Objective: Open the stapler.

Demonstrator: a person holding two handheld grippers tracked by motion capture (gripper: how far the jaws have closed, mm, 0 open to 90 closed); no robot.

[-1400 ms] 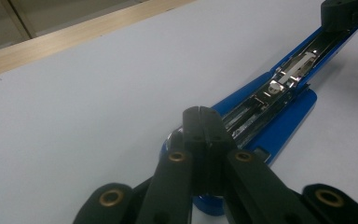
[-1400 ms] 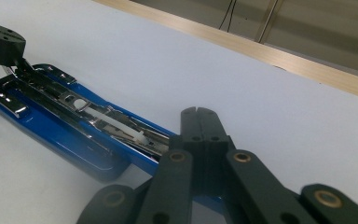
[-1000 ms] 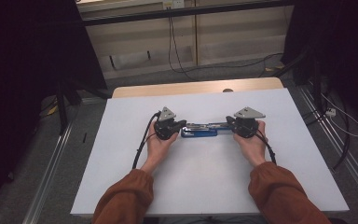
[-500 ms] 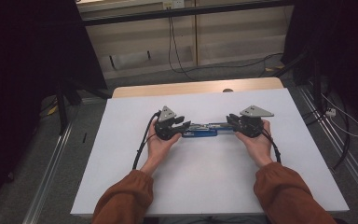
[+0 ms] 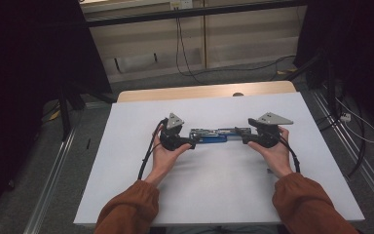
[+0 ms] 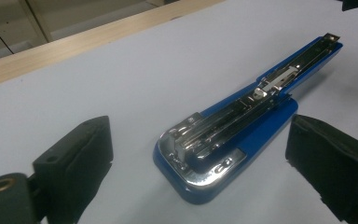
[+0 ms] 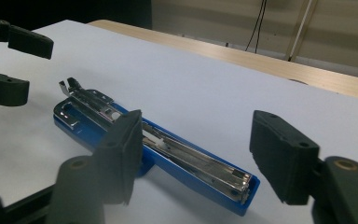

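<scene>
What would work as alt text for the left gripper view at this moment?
A blue stapler, swung fully open so its chrome staple channel faces up, lies flat on a white table between the two black jaws of the left claw. The jaws have just been opening and stand wide, clear of the stapler on both sides. A wooden edge runs along the table's far side.

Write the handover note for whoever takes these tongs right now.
Left tongs: jaws have just been opening, now wide, pads clear of the stapler, whose metal base end lies between them.
Right tongs: jaws also just opening, apart on either side of the stapler's other end, not pressing it.
Stapler: folded out flat, lying on the white table between both hands, magazine channel facing up.
Done: stapler let go at both ends.
Left: probably draw both tongs back; any further step is unclear.
</scene>
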